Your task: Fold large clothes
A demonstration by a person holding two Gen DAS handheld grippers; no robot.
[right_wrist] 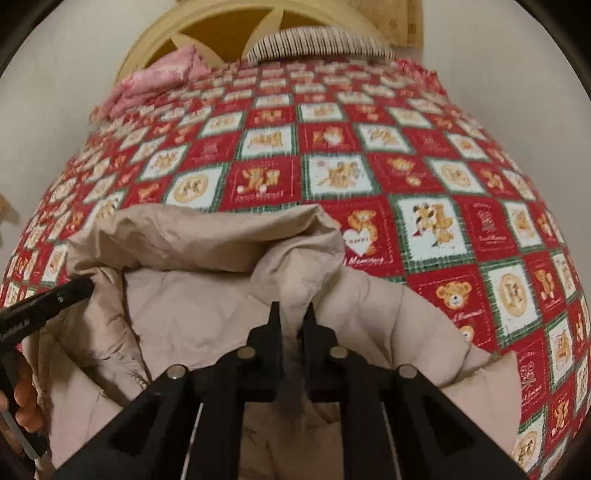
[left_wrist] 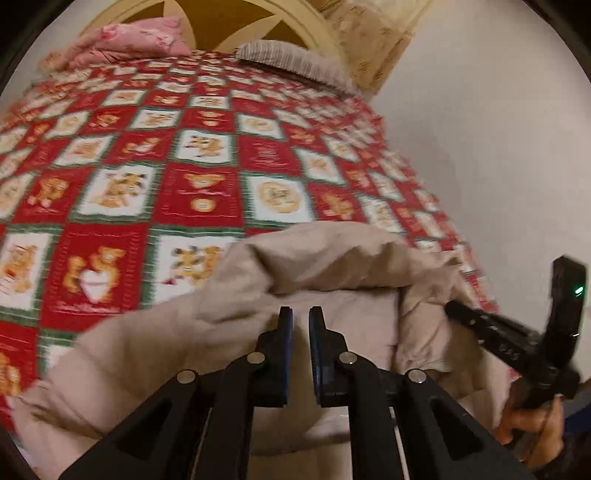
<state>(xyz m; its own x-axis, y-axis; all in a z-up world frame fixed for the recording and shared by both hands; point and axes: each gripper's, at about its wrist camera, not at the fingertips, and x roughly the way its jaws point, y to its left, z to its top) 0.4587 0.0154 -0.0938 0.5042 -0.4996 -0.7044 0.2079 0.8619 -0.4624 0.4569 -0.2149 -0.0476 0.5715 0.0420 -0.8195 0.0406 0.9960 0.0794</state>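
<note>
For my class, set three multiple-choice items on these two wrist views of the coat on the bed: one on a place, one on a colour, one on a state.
1. Where does the pink pillow lie?
A. at the head of the bed, by the headboard
B. on the coat
C. on the floor

2. What colour is the padded coat?
A. navy
B. beige
C. green

3. How does the coat lie on the quilt?
A. neatly folded flat
B. on a hanger
C. bunched and rumpled at the near edge

Answers:
1. A, since it sits at the far end, against the headboard.
2. B, its fabric being pale beige in both views.
3. C, as folds heap up before the left gripper and right gripper.
</note>
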